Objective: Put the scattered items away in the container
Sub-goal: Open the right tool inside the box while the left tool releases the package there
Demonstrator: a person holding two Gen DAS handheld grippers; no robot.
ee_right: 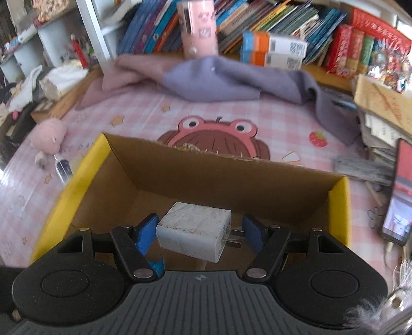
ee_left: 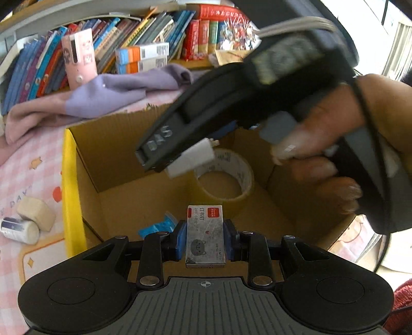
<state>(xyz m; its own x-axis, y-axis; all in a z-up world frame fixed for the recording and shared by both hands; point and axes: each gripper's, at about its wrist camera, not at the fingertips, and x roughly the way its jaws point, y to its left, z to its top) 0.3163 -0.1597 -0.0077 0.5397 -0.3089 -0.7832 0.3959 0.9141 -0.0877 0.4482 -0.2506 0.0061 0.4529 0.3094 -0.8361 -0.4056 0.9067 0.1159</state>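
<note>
Left gripper [ee_left: 205,238] is clamping a small grey staple box [ee_left: 205,235] between its blue pads, holding it upright over the open cardboard box [ee_left: 85,165] with the yellow-edged flaps. Right gripper [ee_right: 199,232] is carrying a white plug charger [ee_right: 194,230] over the same cardboard box [ee_right: 231,177]; left pad is touching the charger body, right pad is sitting at the prong tips, so the gripper is closing on it at a medium spread. In the left wrist view the right gripper body [ee_left: 164,144] is crossing above the box with the charger [ee_left: 191,159] sticking out, and a person's hand [ee_left: 342,134] is wrapping its handle. Inside the box a roll of clear tape [ee_left: 224,175] is resting near the far wall, with a blue wrapper [ee_left: 157,226] on the floor of the box near the left pad. On the desk's pink checked mat [ee_left: 31,159], left of the box, two pale cylindrical items [ee_left: 27,219] are lying side by side, touching. In the right wrist view a pink plush toy [ee_right: 49,136] is lying well left of the box and a phone [ee_right: 399,193] is lying to its right. A purple cloth [ee_right: 231,80] is lying beyond the box, books [ee_right: 270,15] standing behind it.
</note>
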